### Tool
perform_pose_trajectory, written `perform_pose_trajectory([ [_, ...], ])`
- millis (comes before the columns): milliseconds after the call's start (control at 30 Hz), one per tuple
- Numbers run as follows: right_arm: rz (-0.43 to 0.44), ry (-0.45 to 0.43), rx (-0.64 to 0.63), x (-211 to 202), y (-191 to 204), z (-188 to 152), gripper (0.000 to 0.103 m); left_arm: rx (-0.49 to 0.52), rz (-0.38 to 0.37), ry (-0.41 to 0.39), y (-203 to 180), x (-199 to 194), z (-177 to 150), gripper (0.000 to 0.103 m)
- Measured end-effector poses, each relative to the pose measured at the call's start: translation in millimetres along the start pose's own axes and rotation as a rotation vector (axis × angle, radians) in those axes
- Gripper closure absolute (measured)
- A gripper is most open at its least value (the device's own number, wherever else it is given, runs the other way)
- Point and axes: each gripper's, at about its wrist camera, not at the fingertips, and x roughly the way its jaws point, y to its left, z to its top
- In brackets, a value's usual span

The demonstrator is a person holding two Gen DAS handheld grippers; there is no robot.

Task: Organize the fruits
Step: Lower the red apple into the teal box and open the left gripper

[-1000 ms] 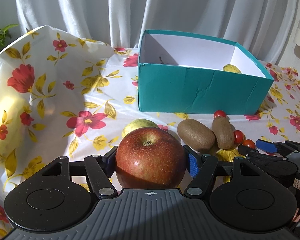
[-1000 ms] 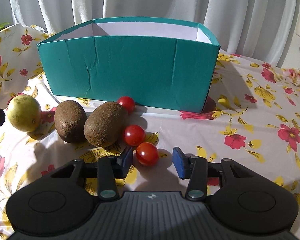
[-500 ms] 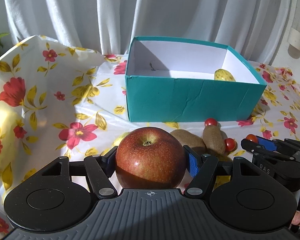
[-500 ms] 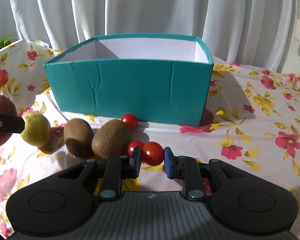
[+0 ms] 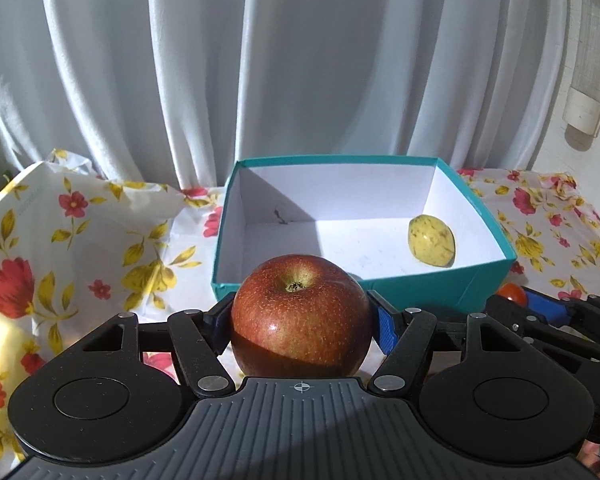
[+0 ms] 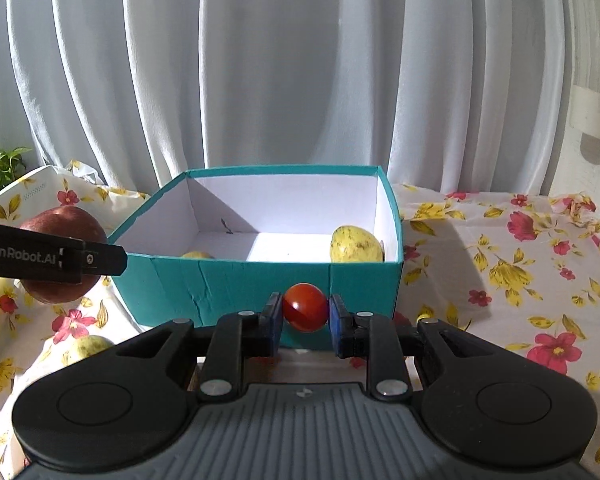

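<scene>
Gripping a red apple (image 5: pixel 300 316) between its blue pads, the left gripper (image 5: pixel 300 322) is held in front of the teal box (image 5: pixel 420 284). The right gripper (image 6: pixel 305 314) has its jaws nearly closed on a cherry tomato (image 6: pixel 305 307), clear of the flowered cloth (image 6: pixel 520 280). Inside the box lies a yellow-green fruit (image 5: pixel 431 241). A white curtain (image 6: pixel 300 72) hangs behind.

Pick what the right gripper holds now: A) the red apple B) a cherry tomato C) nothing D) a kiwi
B: in the right wrist view the right gripper is shut on a cherry tomato, held in front of the teal box; the red apple sits in the left gripper.
</scene>
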Motion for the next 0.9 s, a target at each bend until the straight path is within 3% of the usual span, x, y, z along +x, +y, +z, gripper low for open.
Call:
perform_pose_trajectory([
  [433,-0.053,-0.089,-0.002,5,-9,40,0.08,0.016,0.037,-0.033,-15,43,42,0.031],
  [900,-0.089,-0.119,0.023,17,-19,54,0.08,0.05,0.049,0.001,-36,110,54,0.031],
])
